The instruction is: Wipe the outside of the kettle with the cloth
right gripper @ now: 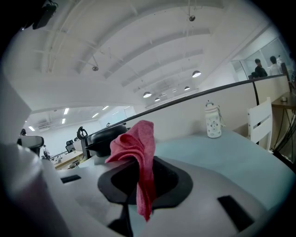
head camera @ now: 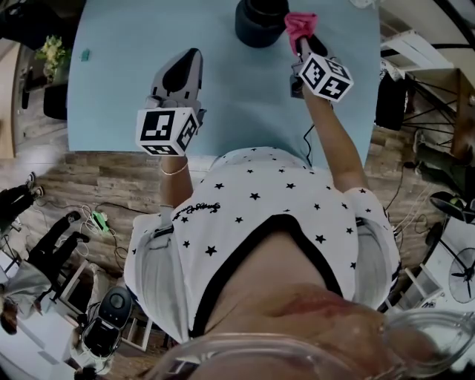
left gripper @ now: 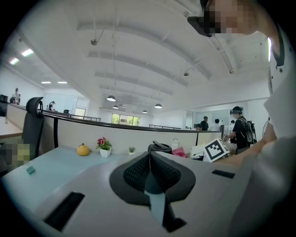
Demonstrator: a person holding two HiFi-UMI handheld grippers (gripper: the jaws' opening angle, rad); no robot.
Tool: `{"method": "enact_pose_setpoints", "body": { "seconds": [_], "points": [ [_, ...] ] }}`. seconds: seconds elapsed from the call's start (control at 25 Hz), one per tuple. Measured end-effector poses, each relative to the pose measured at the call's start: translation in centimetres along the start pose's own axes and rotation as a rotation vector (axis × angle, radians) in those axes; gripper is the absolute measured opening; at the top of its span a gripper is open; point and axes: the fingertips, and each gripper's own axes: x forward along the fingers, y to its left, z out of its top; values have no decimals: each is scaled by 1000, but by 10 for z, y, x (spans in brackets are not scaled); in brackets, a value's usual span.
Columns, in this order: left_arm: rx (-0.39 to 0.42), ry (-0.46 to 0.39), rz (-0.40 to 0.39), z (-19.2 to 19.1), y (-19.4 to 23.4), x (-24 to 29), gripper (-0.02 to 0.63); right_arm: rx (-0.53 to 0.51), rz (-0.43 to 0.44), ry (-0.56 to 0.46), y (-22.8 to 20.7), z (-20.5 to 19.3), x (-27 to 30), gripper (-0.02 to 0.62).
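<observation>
Forward, right claw [head camera: 300, 37] with cloth [head camera: 299, 22]

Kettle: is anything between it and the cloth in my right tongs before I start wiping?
Nothing visible does. The right tongs, shut on the pink cloth, sit just right of the dark kettle, with only a narrow strip of bare blue table between them. The left tongs are well clear, nearer the person.

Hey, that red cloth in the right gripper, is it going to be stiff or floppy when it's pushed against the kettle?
Probably floppy: the cloth folds over and droops from the right gripper. Likely light, since one pinch holds it.
</observation>
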Motion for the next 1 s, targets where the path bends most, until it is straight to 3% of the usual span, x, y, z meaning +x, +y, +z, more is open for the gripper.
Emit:
{"method": "enact_pose_setpoints", "body": {
  "seconds": [0.16, 0.32, 0.4, 0.56, 0.68, 1.0],
  "points": [
    [-1, 0, -5, -1, 1, 0, 29, -63, 89, -50, 42, -3, -29, 71],
    [1, -2, -11, 1, 1, 2, 29, -193, 252, -3, 111, -31, -36, 71],
    [3, -6, -10, 3, 1, 0, 29, -202, 295, 33, 138, -46, -25, 71],
    [2, -11, 1, 4, 2, -7, 29, -192, 244, 86, 157, -67, 4, 72],
    [-3, -11, 26, 2, 9, -14, 29, -187, 182, 107, 154, -72, 20, 71],
    [-26, -4, 54, -4, 25, -23, 29, -149, 115, 113, 130, -69, 29, 72]
  ]
}}
